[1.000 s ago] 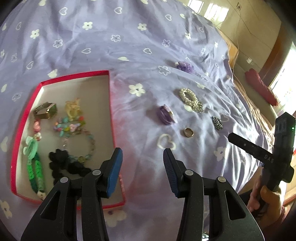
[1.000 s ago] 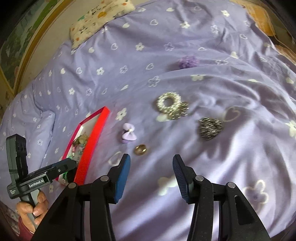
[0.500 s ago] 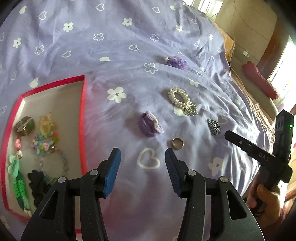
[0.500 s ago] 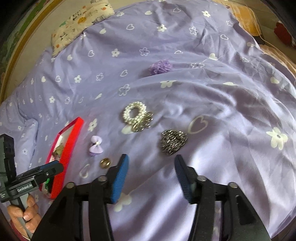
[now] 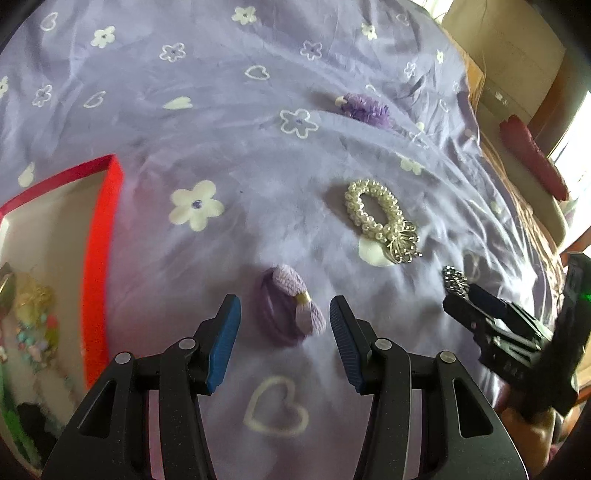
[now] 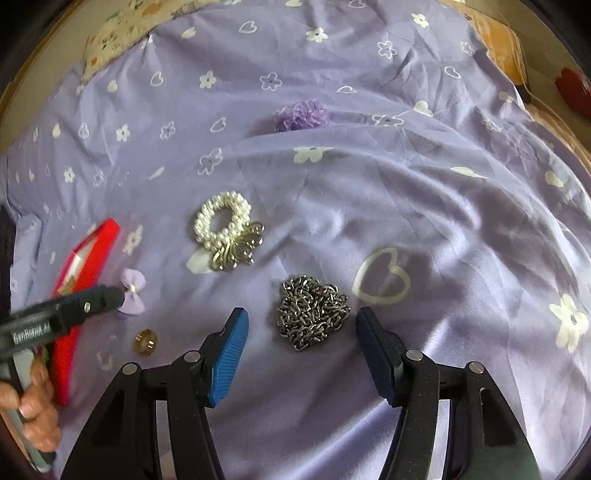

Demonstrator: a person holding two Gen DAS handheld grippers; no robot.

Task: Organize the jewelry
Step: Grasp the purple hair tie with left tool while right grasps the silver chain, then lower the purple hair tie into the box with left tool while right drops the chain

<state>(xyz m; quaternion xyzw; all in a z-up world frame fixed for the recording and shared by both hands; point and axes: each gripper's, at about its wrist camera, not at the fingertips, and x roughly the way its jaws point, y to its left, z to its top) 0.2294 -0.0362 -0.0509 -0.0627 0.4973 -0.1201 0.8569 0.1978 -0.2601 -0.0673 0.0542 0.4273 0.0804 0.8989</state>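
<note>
My left gripper (image 5: 285, 326) is open and points down at the bed. A purple bow hair tie (image 5: 291, 310) lies between its blue pads, with a gap on each side. In the right wrist view my right gripper (image 6: 303, 332) is open too, and a heap of silver chain (image 6: 314, 314) sits between its fingers, untouched. A pearl bracelet (image 6: 221, 221) with a silver charm lies further back, and a gold ring (image 6: 146, 341) lies at the left beside the purple bow (image 6: 133, 291). The red box (image 5: 99, 258) at the left holds several pieces.
A purple pom-pom (image 5: 365, 107) lies far back on the lilac bedspread (image 6: 424, 206), which is creased and printed with hearts and flowers. A hand (image 6: 33, 406) holds the left tool at the lower left. A patterned pillow (image 6: 122, 33) lies at the head of the bed.
The left gripper has moved right from the box's edge and down over the purple bow. The right gripper has moved right and down to the chain heap, and its jaws have widened.
</note>
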